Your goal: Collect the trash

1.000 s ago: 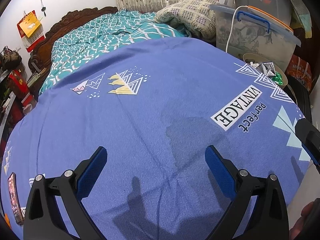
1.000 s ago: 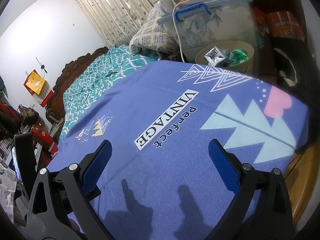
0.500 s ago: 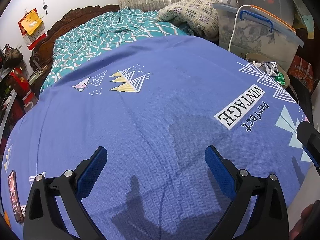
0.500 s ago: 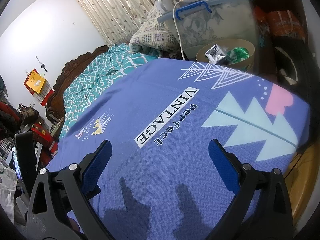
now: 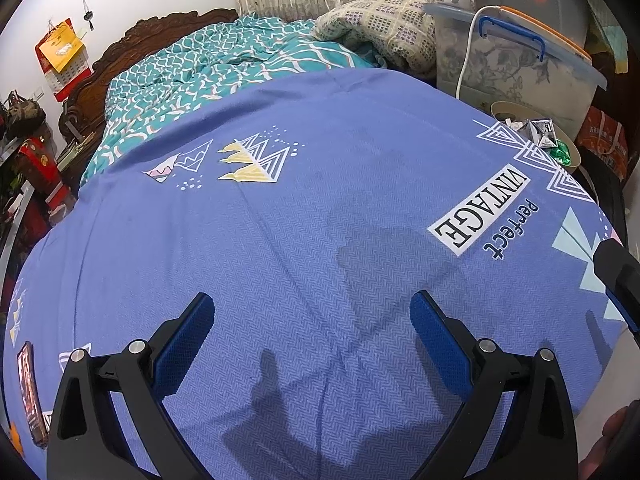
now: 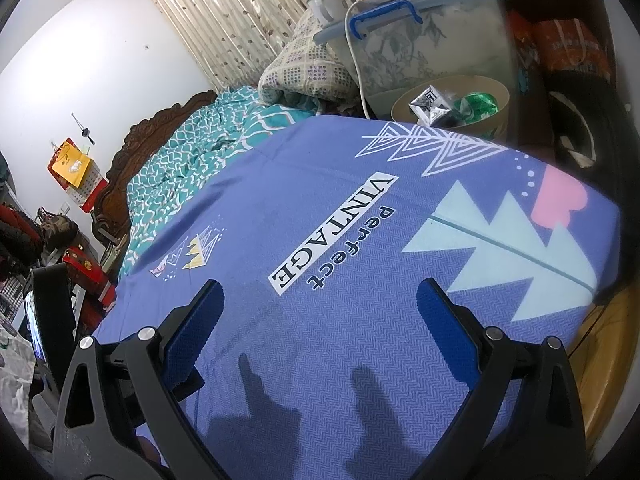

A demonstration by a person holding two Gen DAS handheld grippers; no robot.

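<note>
bin [image 5: 573, 152] half hidden — phone [image 5: 29, 396] edge-cropped

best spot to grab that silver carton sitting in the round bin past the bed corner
Judging from its pose, take the silver carton by its raised top corner, coming down from above with the right claw, which is open. The carton sits tilted on the other trash, poking above the round bin's rim, and the wall blocks any sideways approach. The green wrapper lies beside it.

Blue sheet [image 5: 320, 220]: herringbone weave, white triangles, yellow peaks, pale-blue trees, pink patch at 3 o'clock. Quilt [image 5: 224, 64] teal, white waves. Blanket [image 5: 384, 12] cream, purple checks. Bin [image 6: 452, 84] tan; green and silver trash [image 6: 452, 108] inside.
</note>
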